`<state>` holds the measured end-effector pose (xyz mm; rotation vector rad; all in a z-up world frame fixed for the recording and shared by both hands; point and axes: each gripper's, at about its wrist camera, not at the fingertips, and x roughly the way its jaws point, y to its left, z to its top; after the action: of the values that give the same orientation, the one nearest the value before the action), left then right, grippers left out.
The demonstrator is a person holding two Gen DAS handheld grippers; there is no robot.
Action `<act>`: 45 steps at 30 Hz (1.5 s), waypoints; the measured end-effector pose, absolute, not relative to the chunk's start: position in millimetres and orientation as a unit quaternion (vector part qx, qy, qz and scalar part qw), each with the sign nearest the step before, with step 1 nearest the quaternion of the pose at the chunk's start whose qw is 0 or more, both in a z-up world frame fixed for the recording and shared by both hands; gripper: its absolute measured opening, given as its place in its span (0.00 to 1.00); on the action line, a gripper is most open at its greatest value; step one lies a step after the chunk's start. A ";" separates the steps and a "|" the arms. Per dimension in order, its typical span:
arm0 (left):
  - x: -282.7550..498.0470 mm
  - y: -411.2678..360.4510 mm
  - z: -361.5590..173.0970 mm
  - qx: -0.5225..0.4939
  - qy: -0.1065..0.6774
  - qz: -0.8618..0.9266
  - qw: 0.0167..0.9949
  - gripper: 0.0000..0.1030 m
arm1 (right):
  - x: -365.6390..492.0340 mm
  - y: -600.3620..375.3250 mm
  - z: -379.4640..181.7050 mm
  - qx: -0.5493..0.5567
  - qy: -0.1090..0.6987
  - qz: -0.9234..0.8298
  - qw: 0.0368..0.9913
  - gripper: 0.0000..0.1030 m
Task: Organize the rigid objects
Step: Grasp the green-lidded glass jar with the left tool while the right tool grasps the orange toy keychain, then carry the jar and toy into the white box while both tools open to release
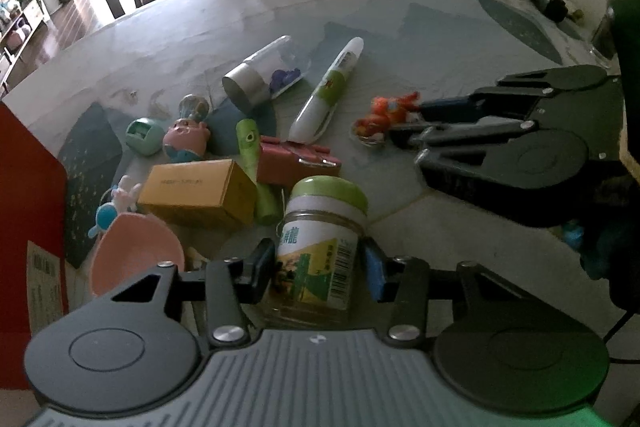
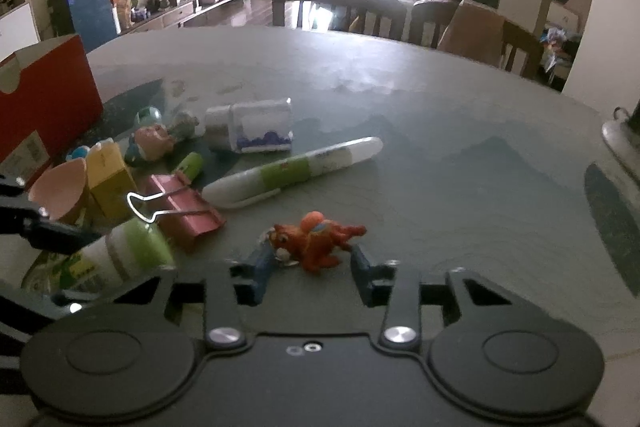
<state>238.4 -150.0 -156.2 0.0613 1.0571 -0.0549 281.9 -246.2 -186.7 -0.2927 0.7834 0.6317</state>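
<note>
Left wrist view: the left gripper (image 1: 318, 265) has its fingers (image 1: 260, 267) clasped around a green-lidded jar (image 1: 320, 227) standing on the surface (image 1: 400, 7) beside a yellow box (image 1: 200, 193). Right wrist view: the right gripper (image 2: 312, 269) fingers (image 2: 366, 267) pinch an orange toy figure (image 2: 316, 241) lying near a white pen (image 2: 292, 171).

The left claw (image 1: 316, 267) is matte black, with two round discs at its near corners, a ribbed grey plate between them and two silver screws on the linkage arms. One finger pad is black, the other blue. The right claw (image 2: 308, 263) has the same black body, discs and silver screws, with blue fingers (image 2: 362, 261).
</note>
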 end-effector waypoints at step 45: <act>200.7 -116.6 -89.5 -0.031 0.438 0.038 0.898 0.41 | 247.8 -259.3 -115.0 -0.077 0.354 0.321 0.875 0.51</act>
<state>200.7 -116.6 -89.5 -0.0640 0.9077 0.0784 247.8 -259.3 -115.0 -0.1614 0.7391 0.6702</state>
